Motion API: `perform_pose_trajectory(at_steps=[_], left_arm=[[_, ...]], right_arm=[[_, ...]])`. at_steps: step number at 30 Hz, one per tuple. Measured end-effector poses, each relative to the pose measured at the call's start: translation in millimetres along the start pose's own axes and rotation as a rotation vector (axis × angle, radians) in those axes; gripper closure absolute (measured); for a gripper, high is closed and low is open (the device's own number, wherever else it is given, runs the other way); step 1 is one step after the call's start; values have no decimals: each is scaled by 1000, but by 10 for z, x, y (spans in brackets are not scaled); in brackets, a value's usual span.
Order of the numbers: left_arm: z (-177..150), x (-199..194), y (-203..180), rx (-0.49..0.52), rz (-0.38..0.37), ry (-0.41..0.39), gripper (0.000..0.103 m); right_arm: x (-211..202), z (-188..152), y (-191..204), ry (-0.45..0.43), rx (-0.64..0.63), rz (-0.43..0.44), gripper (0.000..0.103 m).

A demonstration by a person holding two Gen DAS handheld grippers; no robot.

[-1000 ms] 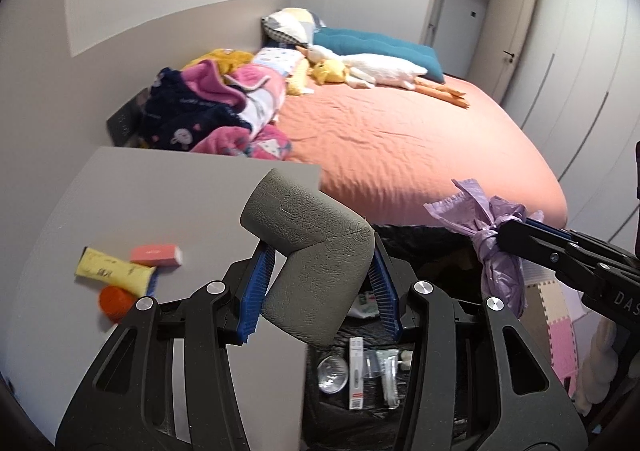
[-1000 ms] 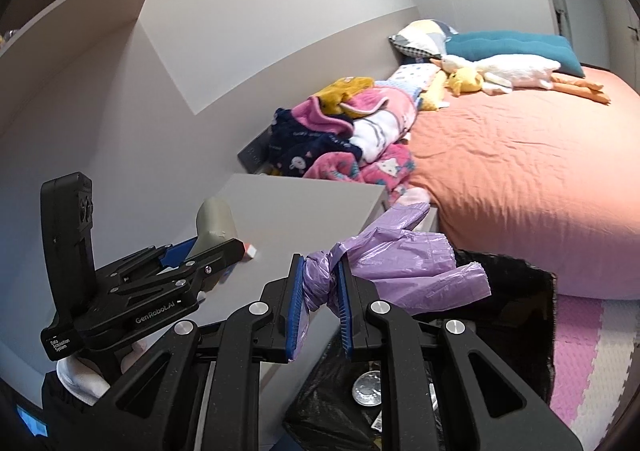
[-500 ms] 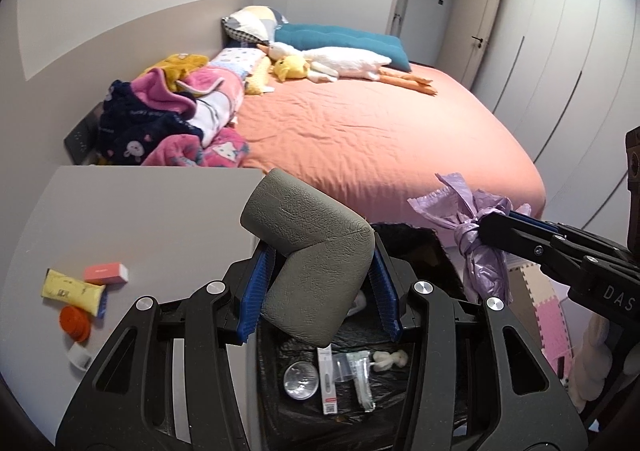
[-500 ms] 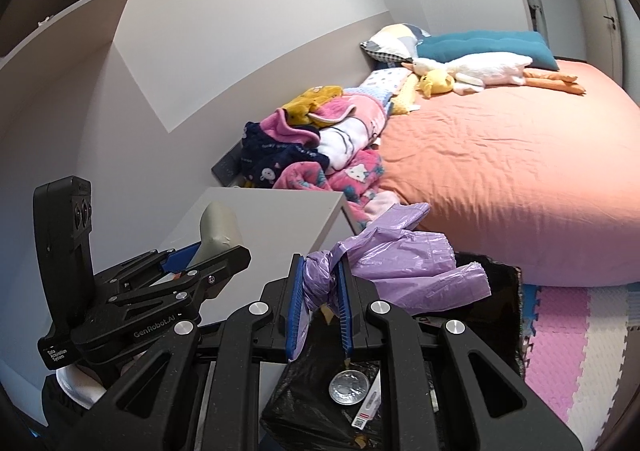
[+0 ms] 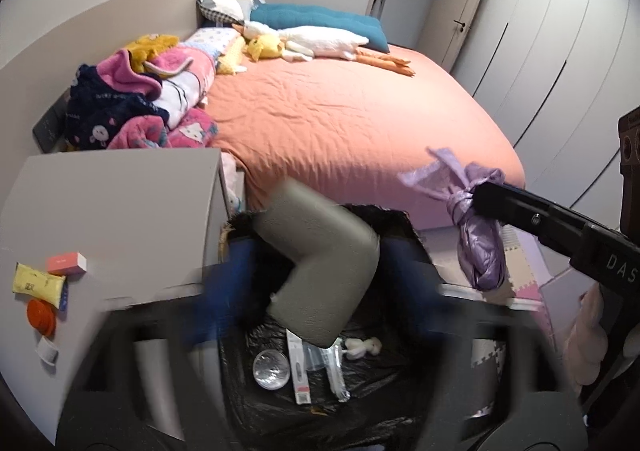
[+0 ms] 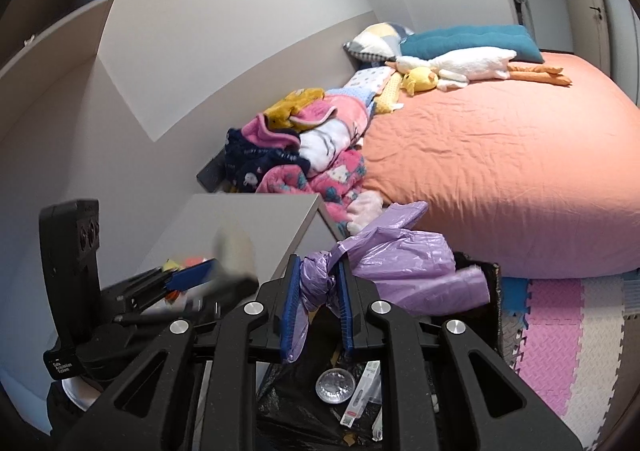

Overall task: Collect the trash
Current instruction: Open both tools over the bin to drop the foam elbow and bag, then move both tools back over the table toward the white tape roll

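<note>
A grey L-shaped foam piece (image 5: 320,263) hangs over the black-bagged trash bin (image 5: 360,415). My left gripper (image 5: 316,283) is motion-blurred; its blue pads now stand wide apart on either side of the foam, so it looks open. The foam shows as a blur in the right wrist view (image 6: 234,251). My right gripper (image 6: 316,303) is shut on the knot of a purple plastic bag (image 6: 404,263), held above the bin (image 6: 476,315). The bag also shows in the left wrist view (image 5: 476,235). The bin holds a clear cup lid (image 5: 271,369) and wrappers.
A grey bedside table (image 5: 112,211) stands left of the bin with a yellow packet (image 5: 38,283), a pink box (image 5: 66,263) and an orange lid (image 5: 40,315). The orange bed (image 5: 352,123) with clothes and plush toys lies behind. Foam floor mats (image 6: 560,331) lie right.
Both grippers moved right from the table to over the bin. The left gripper's pads spread apart from the grey foam piece, which sits lower now. The right gripper still holds the purple bag.
</note>
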State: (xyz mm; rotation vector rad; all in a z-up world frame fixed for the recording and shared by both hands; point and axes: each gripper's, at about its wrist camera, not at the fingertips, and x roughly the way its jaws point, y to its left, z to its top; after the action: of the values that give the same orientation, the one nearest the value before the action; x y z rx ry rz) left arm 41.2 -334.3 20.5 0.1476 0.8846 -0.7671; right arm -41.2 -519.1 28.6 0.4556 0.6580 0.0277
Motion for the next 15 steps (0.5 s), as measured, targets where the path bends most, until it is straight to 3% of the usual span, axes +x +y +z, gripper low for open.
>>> perform_pose_trajectory(at_steps=[2,3,15], left_arm=[[14,-31,-6,-1,3,-13,7],[19,-37,-9,1,9,-16,7],[-23,-108,116,-23,51,-25,7]], right_arm=[[-46,19,-27,-19,13,-24,39],[-81,29,-51,-37,35,-41,34],[-51,68,-91,-43,56,-30,31]])
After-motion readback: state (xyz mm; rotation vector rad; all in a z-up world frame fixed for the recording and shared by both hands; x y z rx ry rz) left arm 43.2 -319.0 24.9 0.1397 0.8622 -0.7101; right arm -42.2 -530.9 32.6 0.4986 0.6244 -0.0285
